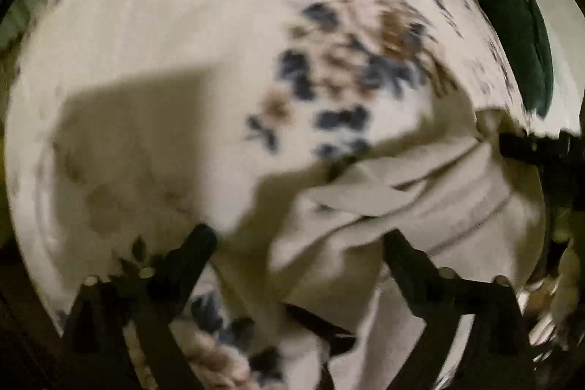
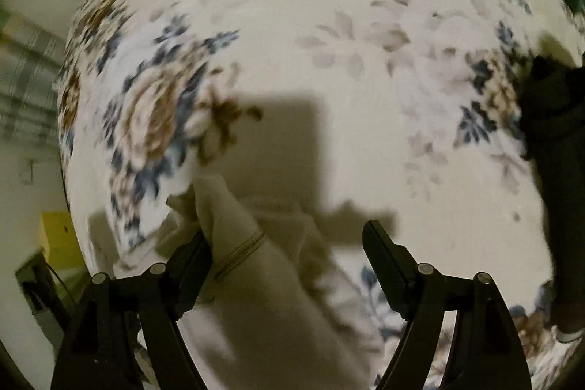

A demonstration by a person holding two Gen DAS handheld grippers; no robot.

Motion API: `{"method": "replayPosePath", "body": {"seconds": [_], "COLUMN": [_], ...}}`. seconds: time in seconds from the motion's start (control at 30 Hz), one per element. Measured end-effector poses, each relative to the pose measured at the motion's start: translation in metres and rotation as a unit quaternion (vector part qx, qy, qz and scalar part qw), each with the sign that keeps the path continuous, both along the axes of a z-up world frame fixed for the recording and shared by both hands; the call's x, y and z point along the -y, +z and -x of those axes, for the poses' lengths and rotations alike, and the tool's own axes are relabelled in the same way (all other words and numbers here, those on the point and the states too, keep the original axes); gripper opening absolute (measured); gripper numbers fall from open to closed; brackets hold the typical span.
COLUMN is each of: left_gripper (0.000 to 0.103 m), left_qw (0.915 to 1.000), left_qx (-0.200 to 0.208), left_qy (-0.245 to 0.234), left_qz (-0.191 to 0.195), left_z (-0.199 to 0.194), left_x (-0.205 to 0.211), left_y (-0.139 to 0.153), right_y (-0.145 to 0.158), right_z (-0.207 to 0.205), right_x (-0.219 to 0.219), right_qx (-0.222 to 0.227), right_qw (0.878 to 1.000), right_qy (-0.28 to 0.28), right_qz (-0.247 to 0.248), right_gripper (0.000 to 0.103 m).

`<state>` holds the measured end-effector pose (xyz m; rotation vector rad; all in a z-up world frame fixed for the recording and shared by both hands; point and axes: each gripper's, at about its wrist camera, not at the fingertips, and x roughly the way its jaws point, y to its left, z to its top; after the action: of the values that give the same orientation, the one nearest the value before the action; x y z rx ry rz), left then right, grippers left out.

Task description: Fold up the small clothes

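Both grippers point steeply down at the floral bedsheet (image 2: 329, 68). The left gripper (image 1: 299, 240) stands wide, the crumpled cream garment (image 1: 420, 207) lying on the sheet between its fingers, ungripped. The right gripper (image 2: 289, 240) is likewise spread, the garment (image 2: 256, 280) draped against its left finger (image 2: 193, 265).

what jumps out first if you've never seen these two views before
The big floral bedsheet fills both views, white with blue and brown flower clusters. On it lies a crumpled cream garment, at the lower right in the left wrist view and at the lower left in the right wrist view. Both tools hang over it with jaws wide apart, the left tool and the right tool, and a boxy dark shadow falls on the sheet ahead of each.
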<state>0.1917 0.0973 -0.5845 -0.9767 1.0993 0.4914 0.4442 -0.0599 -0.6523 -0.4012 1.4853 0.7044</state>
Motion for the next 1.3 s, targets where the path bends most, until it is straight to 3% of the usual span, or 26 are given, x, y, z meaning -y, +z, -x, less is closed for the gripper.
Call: {"method": "replayPosePath", "body": {"seconds": [0.1,0.23,0.33,0.4,0.5,0.6,0.8,0.97,1.0,1.03,1.07,1.13,1.23,1.3], "left_gripper": [0.098,0.097,0.097,0.097,0.097,0.097,0.097,0.095,0.088,0.074,0.068,0.051,0.037,0.036], "left_qw": [1.0,0.9992,0.9942,0.9888,0.9779,0.9767,0.9796,0.9834,0.9849,0.9864,0.9881,0.9892,0.9915,0.9936], "left_qx": [0.002,0.012,0.055,0.078,0.103,0.098,0.089,0.087,0.09,0.088,0.085,0.087,0.088,0.09], "left_qy": [0.007,0.034,0.082,0.108,0.132,0.121,0.115,0.112,0.107,0.102,0.093,0.082,0.054,0.02], "left_qz": [0.006,0.015,0.043,0.068,0.125,0.147,0.139,0.113,0.102,0.094,0.088,0.084,0.078,0.066], "left_z": [0.005,0.028,0.066,0.087,0.099,0.079,0.042,0.034,0.034,0.032,0.031,0.029,0.024,0.012], "left_x": [-0.006,-0.013,-0.011,-0.003,0.015,0.034,0.039,0.04,0.041,0.041,0.04,0.036,0.027,0.022], "left_y": [0.006,0.025,0.045,0.049,0.037,0.014,-0.002,0.002,0.005,0.005,0.007,0.007,0.013,0.024], "right_y": [-0.005,0.02,0.04,0.043,0.035,0.018,-0.013,-0.049,-0.054,-0.054,-0.054,-0.051,-0.04,-0.033], "right_z": [-0.005,-0.006,-0.009,-0.008,-0.001,-0.001,0.006,0.0,0.001,0.002,0.004,0.005,0.009,0.019], "right_x": [0.0,0.011,0.029,0.04,0.054,0.064,0.054,0.047,0.049,0.05,0.052,0.065,0.091,0.115], "right_qx": [-0.007,-0.012,-0.037,-0.069,-0.094,-0.127,-0.174,-0.229,-0.234,-0.23,-0.227,-0.23,-0.24,-0.249], "right_qw": [1.0,0.999,0.997,0.993,0.99,0.986,0.975,0.965,0.964,0.965,0.966,0.967,0.959,0.947], "right_qy": [0.0,0.0,0.014,0.032,0.062,0.074,0.114,0.094,0.084,0.081,0.073,0.018,-0.068,-0.127], "right_qz": [0.004,-0.031,-0.066,-0.086,-0.083,-0.077,-0.08,-0.088,-0.098,-0.1,-0.1,-0.105,-0.137,-0.158], "right_gripper": [0.082,0.082,0.083,0.093,0.096,0.096,0.096,0.096,0.09,0.077,0.073,0.055,0.044,0.042]}}
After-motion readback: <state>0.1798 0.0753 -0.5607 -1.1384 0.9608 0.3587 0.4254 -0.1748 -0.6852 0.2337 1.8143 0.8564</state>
